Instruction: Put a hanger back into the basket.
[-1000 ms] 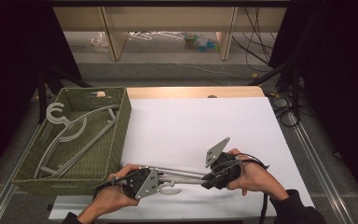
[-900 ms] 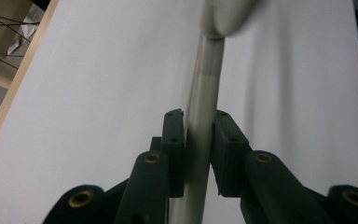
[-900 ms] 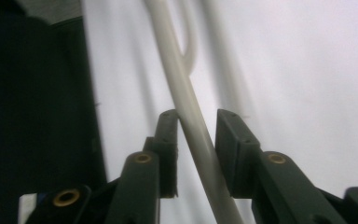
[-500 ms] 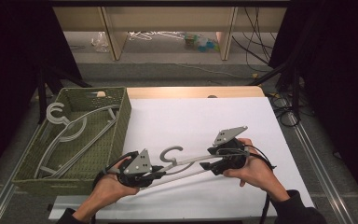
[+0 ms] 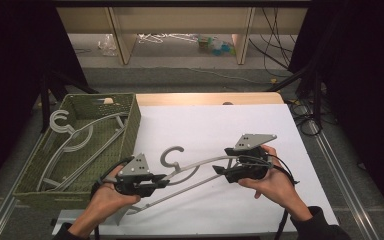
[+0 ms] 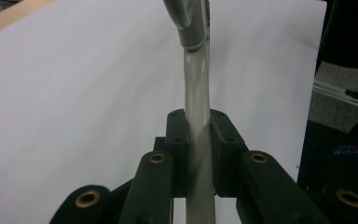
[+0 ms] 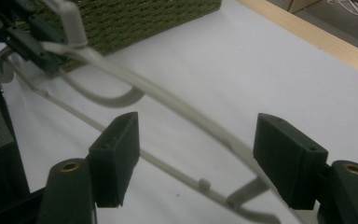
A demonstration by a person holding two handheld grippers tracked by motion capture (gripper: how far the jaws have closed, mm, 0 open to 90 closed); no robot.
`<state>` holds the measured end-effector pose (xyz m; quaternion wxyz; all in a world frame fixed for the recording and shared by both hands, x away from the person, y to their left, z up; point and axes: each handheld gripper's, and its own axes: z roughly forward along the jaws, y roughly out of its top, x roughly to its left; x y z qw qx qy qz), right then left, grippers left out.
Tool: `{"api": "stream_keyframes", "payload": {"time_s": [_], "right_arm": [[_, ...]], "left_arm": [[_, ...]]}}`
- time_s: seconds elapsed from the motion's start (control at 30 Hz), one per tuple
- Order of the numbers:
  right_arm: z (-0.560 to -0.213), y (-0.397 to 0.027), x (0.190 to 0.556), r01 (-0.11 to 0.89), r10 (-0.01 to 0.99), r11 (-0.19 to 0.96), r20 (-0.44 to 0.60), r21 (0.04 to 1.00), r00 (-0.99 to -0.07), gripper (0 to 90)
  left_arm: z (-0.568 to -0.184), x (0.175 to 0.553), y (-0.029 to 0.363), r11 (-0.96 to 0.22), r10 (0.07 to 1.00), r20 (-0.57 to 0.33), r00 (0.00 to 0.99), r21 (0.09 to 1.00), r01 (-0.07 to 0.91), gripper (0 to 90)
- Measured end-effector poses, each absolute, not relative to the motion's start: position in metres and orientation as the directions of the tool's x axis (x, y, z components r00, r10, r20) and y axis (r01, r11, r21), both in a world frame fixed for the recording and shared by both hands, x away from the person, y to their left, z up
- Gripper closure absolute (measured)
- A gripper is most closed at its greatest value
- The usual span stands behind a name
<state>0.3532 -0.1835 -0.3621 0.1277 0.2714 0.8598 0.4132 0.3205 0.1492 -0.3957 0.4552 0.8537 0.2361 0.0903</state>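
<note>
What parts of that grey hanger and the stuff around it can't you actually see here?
- Hanger end, high view: covered by the left tongs and hand.
- Hanger hook, left gripper view: cut off by the top edge.
- Hangers in the green basket, high view: too tangled to count.
- Floor clutter behind the table: too small to identify.

A green woven rectangular basket [image 5: 131, 120] stands at nine o'clock beside the white table sheet [image 5: 205, 125], holding grey plastic hangers [image 5: 87, 129]. Black cables [image 5: 275, 35] trail at one o'clock.

One camera looks down and forward over the bench [image 5: 220, 130]. Two ride close behind the tongs. All share its white top.
</note>
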Motion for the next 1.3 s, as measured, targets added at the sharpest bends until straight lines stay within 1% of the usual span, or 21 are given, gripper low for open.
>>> {"api": "stream_keyframes", "payload": {"time_s": [0.17,0.2,0.3,0.43,0.6,0.93,1.0,1.13,1.3], "right_arm": [[-0.363,-0.187,0.336,0.353,0.573,0.476,0.021,0.805,-0.819,30.0],[-0.364,-0.188,0.332,0.361,0.570,0.467,0.037,0.807,-0.821,30.0],[-0.373,-0.192,0.325,0.359,0.569,0.457,0.043,0.814,-0.822,29.7],[-0.389,-0.197,0.319,0.396,0.573,0.464,0.073,0.792,-0.816,29.4],[-0.398,-0.198,0.317,0.405,0.562,0.481,0.081,0.778,-0.823,29.3],[-0.405,-0.198,0.316,0.398,0.552,0.488,0.079,0.777,-0.830,28.8],[-0.406,-0.198,0.316,0.401,0.549,0.493,0.081,0.772,-0.832,28.8],[-0.407,-0.198,0.316,0.402,0.545,0.499,0.082,0.768,-0.834,28.6],[-0.407,-0.198,0.316,0.406,0.546,0.497,0.087,0.767,-0.833,28.5]], "left_arm": [[-0.388,0.320,0.165,-0.412,0.528,-0.105,0.842,0.836,0.363,79.2],[-0.387,0.319,0.167,-0.404,0.535,-0.109,0.838,0.838,0.367,79.2],[-0.384,0.318,0.172,-0.374,0.549,-0.134,0.825,0.843,0.386,79.2],[-0.377,0.316,0.179,-0.335,0.549,-0.164,0.820,0.855,0.395,79.2],[-0.356,0.311,0.194,-0.286,0.564,-0.175,0.807,0.875,0.390,79.1],[-0.308,0.309,0.231,-0.252,0.616,-0.150,0.774,0.893,0.373,79.1],[-0.300,0.311,0.240,-0.261,0.628,-0.124,0.768,0.896,0.358,79.1],[-0.289,0.317,0.259,-0.239,0.671,-0.117,0.732,0.901,0.363,79.1],[-0.282,0.326,0.281,-0.202,0.711,-0.129,0.691,0.904,0.377,79.1]]}}
